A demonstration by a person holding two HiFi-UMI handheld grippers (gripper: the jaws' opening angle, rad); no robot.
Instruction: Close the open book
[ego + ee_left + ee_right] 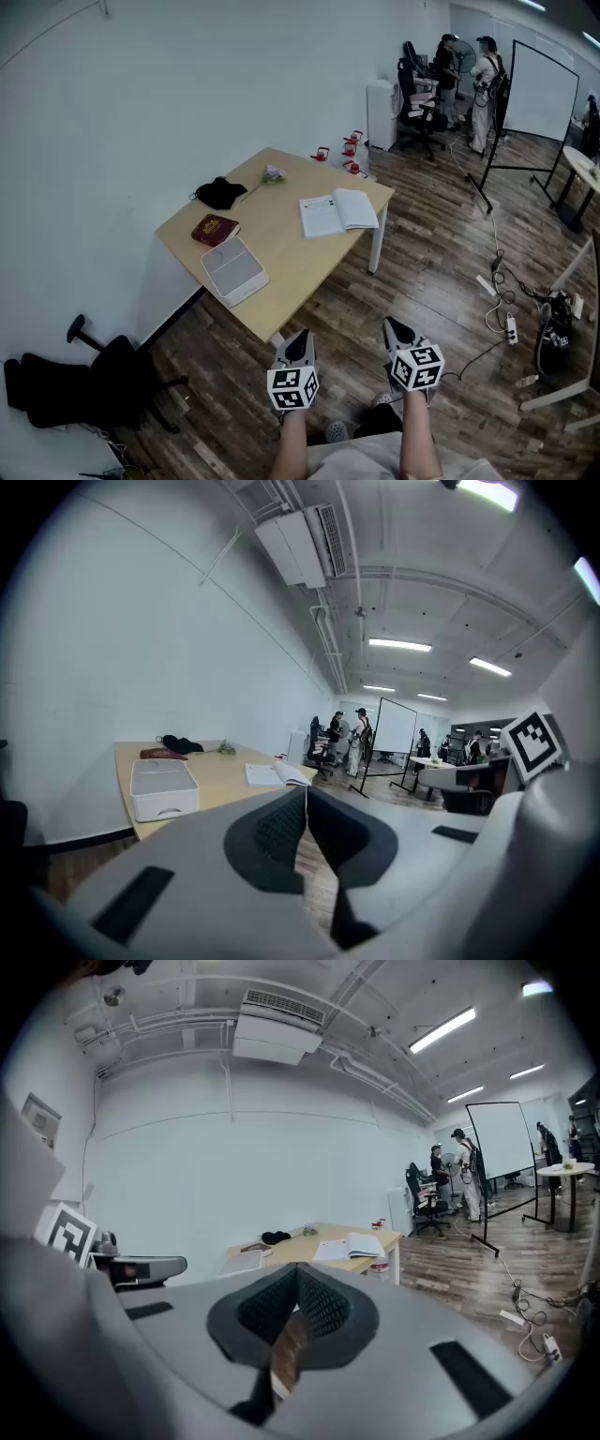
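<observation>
An open book point(338, 213) with white pages lies on the right part of the light wooden table point(281, 244); it also shows in the left gripper view point(275, 774) and the right gripper view point(349, 1246). My left gripper point(298, 343) is shut and empty, held over the floor well short of the table's near edge. My right gripper point(397, 330) is shut and empty beside it, also far from the book. In each gripper view the jaws point(306, 799) point(296, 1274) meet with nothing between them.
On the table lie a white tray point(233, 270), a dark red closed book point(215, 229), a black cloth point(220, 192) and a small flower point(273, 174). A black office chair point(89, 375) stands at the left. Cables and a power strip point(511, 327) lie on the floor at right. People stand by a whiteboard point(541, 92).
</observation>
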